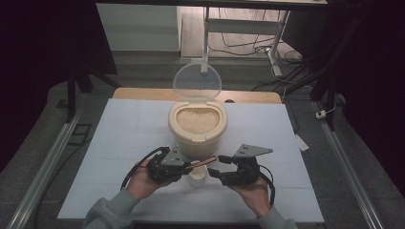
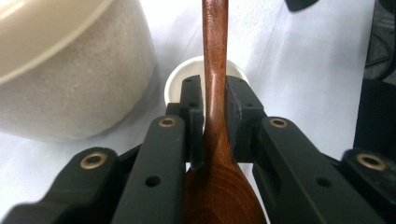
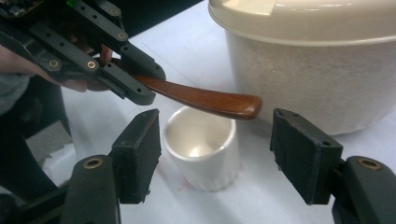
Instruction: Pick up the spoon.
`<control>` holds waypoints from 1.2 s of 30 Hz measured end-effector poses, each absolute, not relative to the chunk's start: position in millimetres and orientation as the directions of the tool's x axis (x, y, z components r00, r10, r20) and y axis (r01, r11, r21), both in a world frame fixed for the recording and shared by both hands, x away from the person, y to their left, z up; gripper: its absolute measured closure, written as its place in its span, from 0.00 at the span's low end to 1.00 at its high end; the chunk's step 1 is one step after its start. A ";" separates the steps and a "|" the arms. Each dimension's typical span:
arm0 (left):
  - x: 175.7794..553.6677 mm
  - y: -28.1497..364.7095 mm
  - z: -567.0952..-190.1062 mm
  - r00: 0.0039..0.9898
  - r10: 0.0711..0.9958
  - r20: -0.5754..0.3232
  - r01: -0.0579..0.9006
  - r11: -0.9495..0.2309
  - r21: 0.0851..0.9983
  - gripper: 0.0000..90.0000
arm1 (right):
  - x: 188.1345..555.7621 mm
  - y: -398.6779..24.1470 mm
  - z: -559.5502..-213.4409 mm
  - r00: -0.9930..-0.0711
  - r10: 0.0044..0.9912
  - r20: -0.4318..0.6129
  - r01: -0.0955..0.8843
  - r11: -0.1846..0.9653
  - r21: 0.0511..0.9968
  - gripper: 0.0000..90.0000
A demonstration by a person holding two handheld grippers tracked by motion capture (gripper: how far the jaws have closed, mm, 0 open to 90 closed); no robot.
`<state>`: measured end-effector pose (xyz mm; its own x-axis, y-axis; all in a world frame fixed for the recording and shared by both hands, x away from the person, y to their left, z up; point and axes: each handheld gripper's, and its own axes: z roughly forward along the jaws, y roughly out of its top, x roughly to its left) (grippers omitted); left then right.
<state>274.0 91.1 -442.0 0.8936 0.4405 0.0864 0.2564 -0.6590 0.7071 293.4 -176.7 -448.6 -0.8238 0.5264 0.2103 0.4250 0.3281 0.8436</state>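
A cream tub [image 1: 197,126] of rice [image 1: 197,119] stands open at the middle of the white counter [image 1: 119,143], its clear round lid [image 1: 197,82] tipped up behind it. Just in front of the tub sits a small white cup [image 1: 197,178], empty as the right gripper view shows it, near the tub's wall but apart from it. Beyond the far edge of the counter are a white frame and loose cables on the floor.

Two hands come in from the near side, one to each side of the cup. The left gripper [image 1: 187,167] has its fingers [image 2: 196,116] clenched on a brown wooden spoon [image 2: 215,93]: in the left gripper view the pads press the narrow neck from both sides, the wide bowl of the spoon lying back between the arms and the handle running forward past the fingertips. The handle reaches out level over the mouth of the cup, its rounded end [image 3: 243,106] hanging above the rim without touching it.

The right gripper [image 1: 217,164] faces it from the other side, fingers [image 3: 137,149] released and spread wide. In the right gripper view they stand to either side of the cup and clear of it, with the tip of the spoon handle above and between them, touching neither pad. The tub rises close behind the right finger.
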 end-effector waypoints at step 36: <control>261.7 77.3 -443.5 0.888 0.428 0.170 0.181 -0.664 0.726 0.88 | 295.7 -176.0 -445.6 -0.765 0.458 0.453 0.521 0.027 0.853 0.80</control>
